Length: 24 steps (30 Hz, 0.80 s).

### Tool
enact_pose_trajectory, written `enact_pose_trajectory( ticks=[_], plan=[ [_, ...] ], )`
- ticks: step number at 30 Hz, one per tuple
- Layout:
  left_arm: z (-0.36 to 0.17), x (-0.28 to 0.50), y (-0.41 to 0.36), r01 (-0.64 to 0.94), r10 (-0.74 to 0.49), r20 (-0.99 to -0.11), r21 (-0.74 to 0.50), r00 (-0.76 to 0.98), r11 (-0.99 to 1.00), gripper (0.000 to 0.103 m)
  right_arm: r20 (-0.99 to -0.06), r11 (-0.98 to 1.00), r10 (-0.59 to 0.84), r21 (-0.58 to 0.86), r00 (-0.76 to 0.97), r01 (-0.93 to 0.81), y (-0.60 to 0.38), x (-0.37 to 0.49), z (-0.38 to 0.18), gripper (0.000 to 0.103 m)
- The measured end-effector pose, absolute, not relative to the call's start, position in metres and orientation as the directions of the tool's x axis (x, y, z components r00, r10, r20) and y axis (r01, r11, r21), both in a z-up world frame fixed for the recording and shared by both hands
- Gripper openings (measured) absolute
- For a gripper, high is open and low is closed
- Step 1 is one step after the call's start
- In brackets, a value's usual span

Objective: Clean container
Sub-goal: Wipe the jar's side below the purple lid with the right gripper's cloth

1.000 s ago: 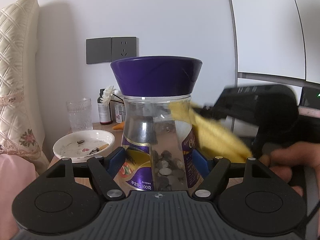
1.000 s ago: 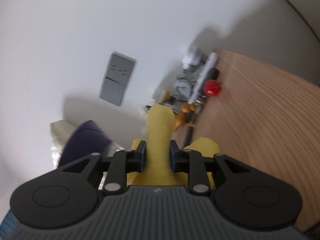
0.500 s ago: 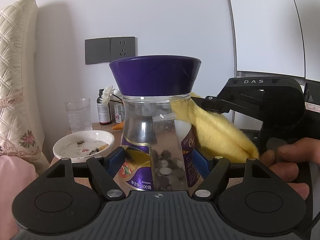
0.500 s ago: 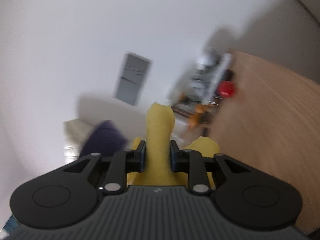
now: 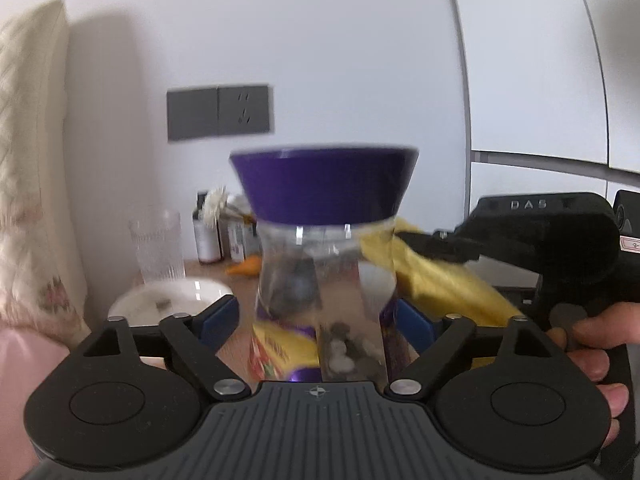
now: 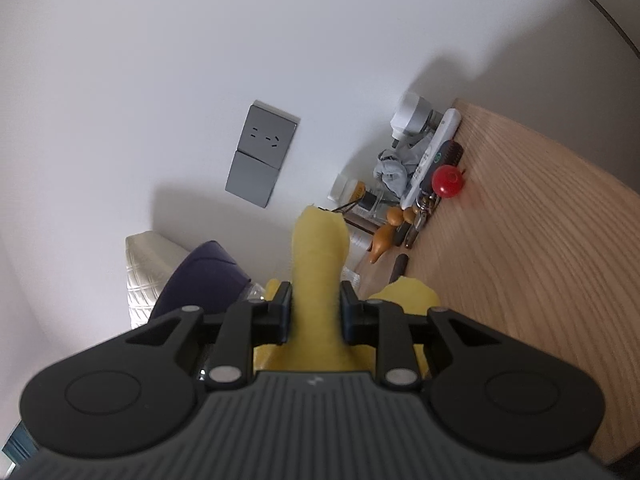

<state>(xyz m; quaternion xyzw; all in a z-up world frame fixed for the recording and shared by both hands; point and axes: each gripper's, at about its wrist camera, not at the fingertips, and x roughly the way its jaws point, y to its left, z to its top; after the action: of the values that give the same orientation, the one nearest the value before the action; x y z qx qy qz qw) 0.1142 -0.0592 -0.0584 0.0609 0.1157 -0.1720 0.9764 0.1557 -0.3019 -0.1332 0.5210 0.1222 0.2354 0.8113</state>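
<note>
- Left gripper (image 5: 318,322) clamps the jar (image 5: 324,300) low on its clear body, upright, blue pads against both sides.
- Right gripper (image 6: 315,312) pinches a yellow cloth (image 6: 318,264), which sticks out past its fingertips.
- From the left wrist view, the cloth (image 5: 432,276) lies against the jar's right shoulder, just under the purple lid (image 5: 324,188).
- Coins or pebbles sit in the jar's bottom; blur hides which.
- Behind on the table (image 6: 540,240): a white plate (image 5: 172,304), a ribbed glass (image 5: 158,246), small bottles (image 5: 206,236).
- Farthest, a grey socket (image 5: 220,112) on the wall.
</note>
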Motion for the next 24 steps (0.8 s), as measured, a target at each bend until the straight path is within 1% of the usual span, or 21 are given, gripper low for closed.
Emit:
enact_pose_trajectory(
  ticks=[4, 5, 6, 9, 12, 16, 19, 21, 23, 24],
  plan=[
    [-0.052, 0.118, -0.066, 0.314, -0.293, -0.208, 0.072, 0.933, 0.947, 0.091, 0.044, 0.370, 0.503, 0.892, 0.863, -0.261, -0.306, 0.154, -0.129, 0.026],
    [-0.051, 0.120, -0.069, 0.306, -0.288, -0.208, 0.062, 0.935, 0.950, 0.089, 0.045, 0.372, 0.503, 0.890, 0.863, -0.263, -0.307, 0.153, -0.129, 0.026],
    [-0.050, 0.122, -0.073, 0.302, -0.282, -0.213, 0.066, 0.936, 0.951, 0.083, 0.046, 0.370, 0.502, 0.891, 0.864, -0.262, -0.309, 0.153, -0.129, 0.026],
    [-0.049, 0.124, -0.088, 0.263, -0.233, -0.220, 0.119, 0.947, 0.957, 0.081, 0.049, 0.363, 0.493, 0.896, 0.868, -0.256, -0.314, 0.151, -0.129, 0.026],
    [-0.045, 0.126, -0.097, 0.219, -0.184, -0.250, 0.122, 0.951, 0.968, 0.081, 0.052, 0.369, 0.480, 0.894, 0.876, -0.255, -0.320, 0.149, -0.128, 0.026],
    [-0.035, 0.132, -0.118, 0.087, -0.045, -0.307, 0.122, 0.951, 0.989, 0.080, 0.053, 0.371, 0.458, 0.896, 0.887, -0.245, -0.329, 0.145, -0.128, 0.026],
    [-0.034, 0.135, -0.140, -0.072, 0.112, -0.312, 0.136, 0.943, 0.988, 0.080, 0.042, 0.385, 0.441, 0.894, 0.896, -0.231, -0.336, 0.144, -0.129, 0.026],
    [-0.033, 0.137, -0.151, -0.164, 0.195, -0.316, 0.123, 0.928, 0.979, 0.081, 0.035, 0.396, 0.416, 0.892, 0.909, -0.216, -0.342, 0.147, -0.129, 0.026],
    [-0.033, 0.138, -0.156, -0.201, 0.230, -0.311, 0.123, 0.922, 0.972, 0.082, 0.032, 0.399, 0.405, 0.893, 0.914, -0.208, -0.346, 0.152, -0.129, 0.026],
    [-0.034, 0.140, -0.158, -0.205, 0.236, -0.310, 0.130, 0.921, 0.970, 0.085, 0.028, 0.403, 0.403, 0.892, 0.915, -0.205, -0.346, 0.154, -0.129, 0.026]
  ],
)
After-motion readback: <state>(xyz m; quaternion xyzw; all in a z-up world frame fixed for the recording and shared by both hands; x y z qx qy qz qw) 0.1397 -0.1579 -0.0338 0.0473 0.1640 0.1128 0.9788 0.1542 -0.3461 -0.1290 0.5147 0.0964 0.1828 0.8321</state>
